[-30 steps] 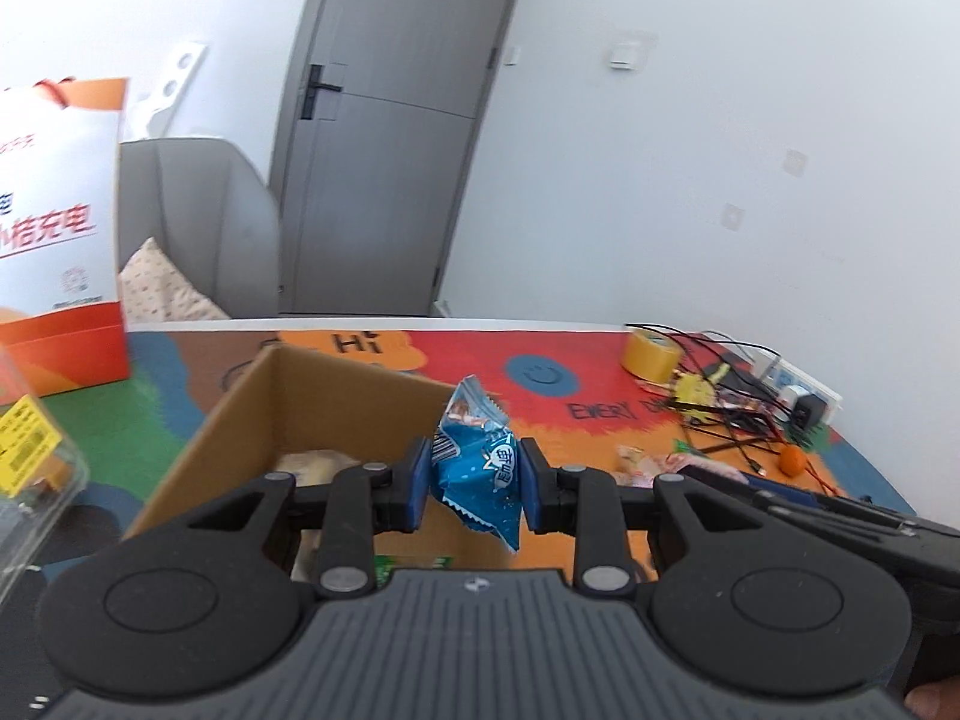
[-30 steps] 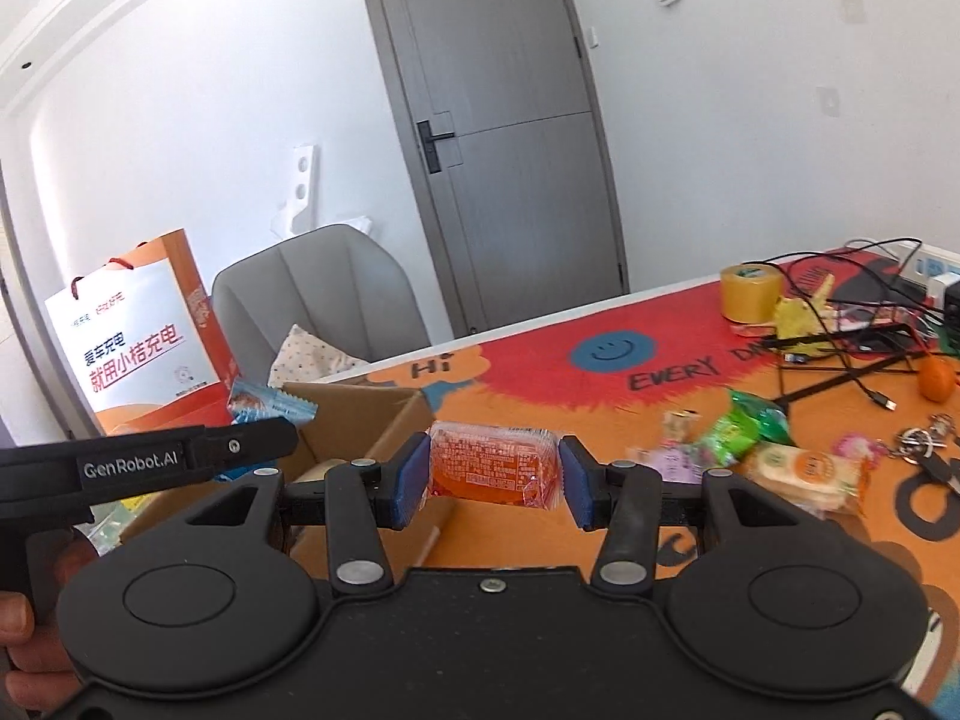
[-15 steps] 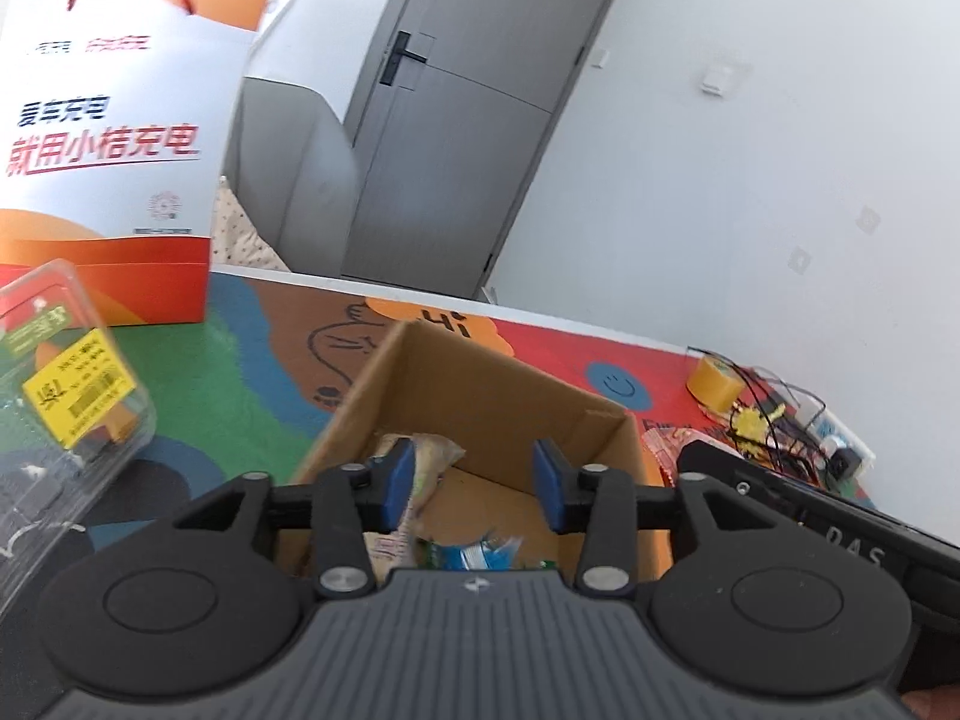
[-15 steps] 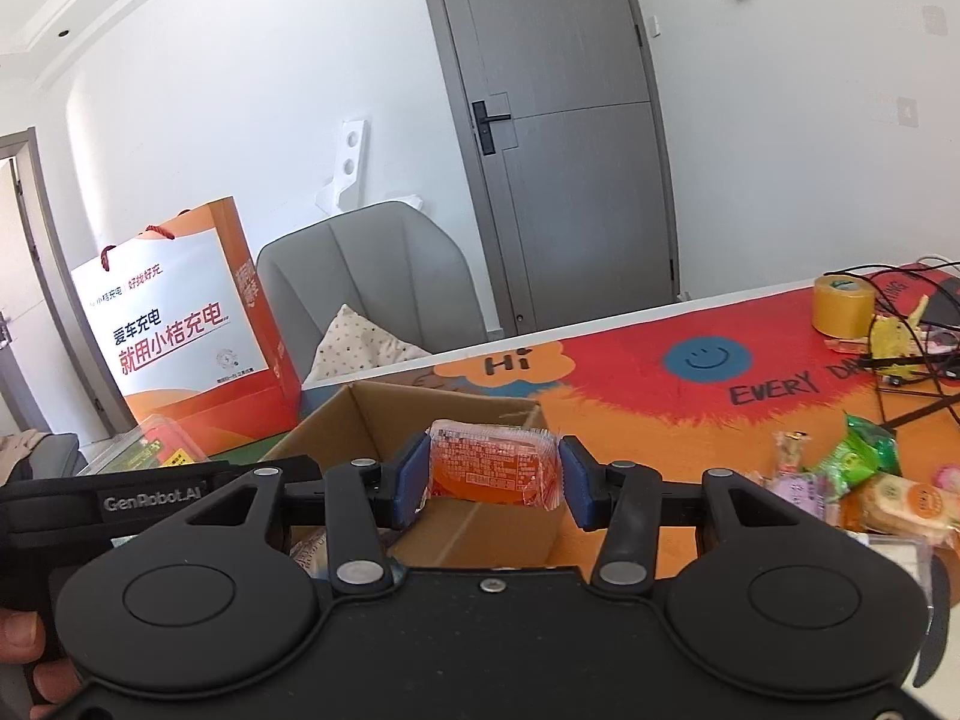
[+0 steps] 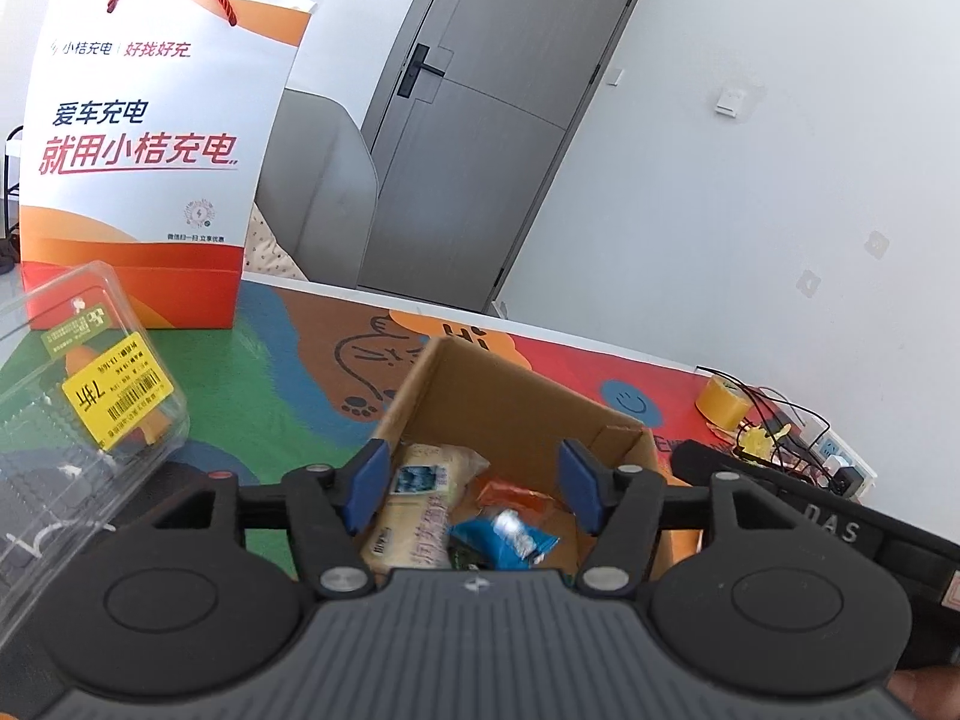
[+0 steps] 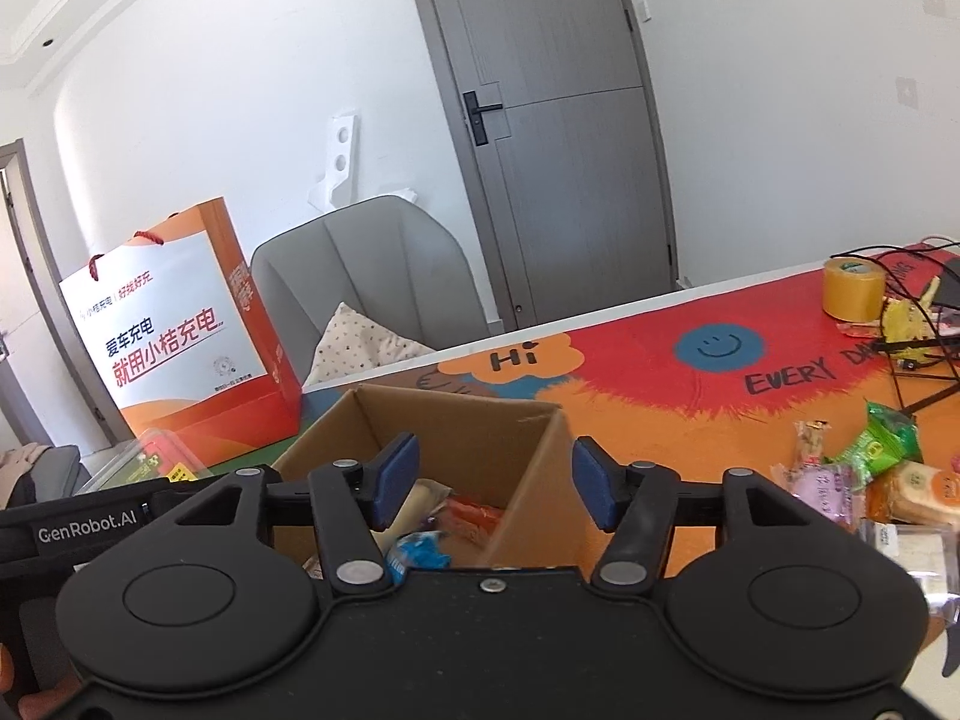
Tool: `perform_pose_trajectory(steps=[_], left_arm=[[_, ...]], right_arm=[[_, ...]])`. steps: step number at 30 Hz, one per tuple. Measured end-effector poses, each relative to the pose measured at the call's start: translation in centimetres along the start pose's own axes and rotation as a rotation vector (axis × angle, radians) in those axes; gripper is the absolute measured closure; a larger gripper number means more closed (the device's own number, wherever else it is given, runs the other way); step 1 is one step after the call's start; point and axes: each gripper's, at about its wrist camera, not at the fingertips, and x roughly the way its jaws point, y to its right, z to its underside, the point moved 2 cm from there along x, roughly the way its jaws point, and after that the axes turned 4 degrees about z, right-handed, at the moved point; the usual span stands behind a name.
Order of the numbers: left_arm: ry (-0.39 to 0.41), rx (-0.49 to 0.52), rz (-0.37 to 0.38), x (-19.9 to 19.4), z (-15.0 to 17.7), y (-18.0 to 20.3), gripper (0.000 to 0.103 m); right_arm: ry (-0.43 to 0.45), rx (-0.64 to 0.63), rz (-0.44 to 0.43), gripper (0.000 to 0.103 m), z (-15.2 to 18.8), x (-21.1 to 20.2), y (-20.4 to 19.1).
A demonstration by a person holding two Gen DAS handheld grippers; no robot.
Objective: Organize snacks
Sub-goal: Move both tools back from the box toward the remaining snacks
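Right wrist view: both grippers, left gripper (image 5: 471, 489) and right gripper (image 6: 492, 483), hang over the cardboard box (image 6: 528, 420), jaws opening, empty. Blue packet (image 5: 501, 540) and orange packet (image 6: 474, 510) apparently lie inside; loose snacks (image 6: 864, 468) wait far right.

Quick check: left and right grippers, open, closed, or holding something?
Left gripper: opening, nothing between its fingers, above the cardboard box.
Right gripper: opening, nothing held, also over the box.

You can read "爱车充电" and "就用小桔充电" on the paper bag (image 5: 144, 138). The mat (image 6: 660, 372) says "Hi" and "EVERY DA…". The left tool's (image 5: 474, 486) handle, seen from the right camera, reads "GenRobot.AI". The clear box's (image 5: 78, 420) yellow sticker reads "7折".
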Motion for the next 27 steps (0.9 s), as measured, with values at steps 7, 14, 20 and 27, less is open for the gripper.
perform_pose_trajectory(steps=[7,14,20,27], left_arm=[[0.000,0.027,0.017,-0.3,0.7,1.5,0.022],[-0.015,0.050,-0.003,-0.2,1.5,3.0,0.015],[-0.030,0.057,-0.013,-0.1,2.0,4.3,0.014],[-0.054,0.096,0.003,0.0,2.8,6.6,0.012]], right_arm=[[0.008,0.037,0.056,0.035,1.0,-1.9,2.3],[-0.001,0.066,0.097,0.022,2.0,-3.2,4.3],[0.000,0.073,0.104,0.008,2.6,-4.7,5.6],[0.010,0.091,0.116,0.000,2.7,-6.4,7.3]])
